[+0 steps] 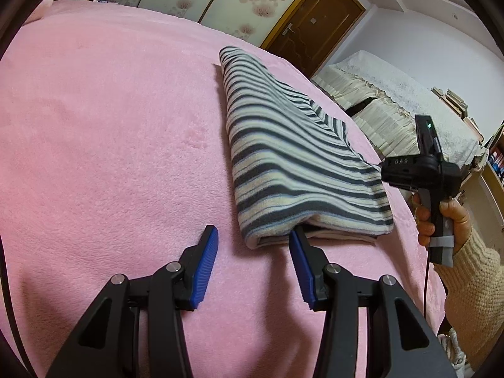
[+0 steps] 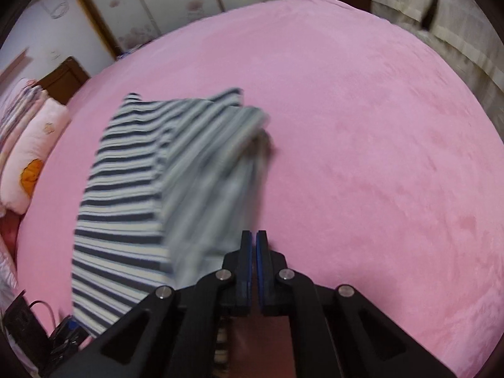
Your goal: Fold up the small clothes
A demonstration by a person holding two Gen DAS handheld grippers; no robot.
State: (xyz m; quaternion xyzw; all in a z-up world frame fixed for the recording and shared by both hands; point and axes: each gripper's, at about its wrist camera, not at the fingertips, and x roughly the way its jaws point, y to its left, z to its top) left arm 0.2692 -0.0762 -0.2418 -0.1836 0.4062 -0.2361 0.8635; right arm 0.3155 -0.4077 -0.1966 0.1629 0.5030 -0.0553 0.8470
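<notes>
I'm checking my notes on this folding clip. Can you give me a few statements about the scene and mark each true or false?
1. The left gripper is open. True.
2. The striped garment lies on a pink blanket. True.
3. The right gripper is wide open. False: its jaws are nearly together, pinching the garment's edge.
4. The garment is plain white. False: dark and pale stripes.
5. A wooden door stands beyond the bed. True.

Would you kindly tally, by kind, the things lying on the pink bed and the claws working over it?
Striped garments: 1, the striped garment, partly folded on the pink blanket.
Pillows: at least 2, stacked at the bed's edge, the top one pink pillow.
Claws: 2, the left claw with jaws apart, the right claw with jaws together.
Total: 5.
</notes>
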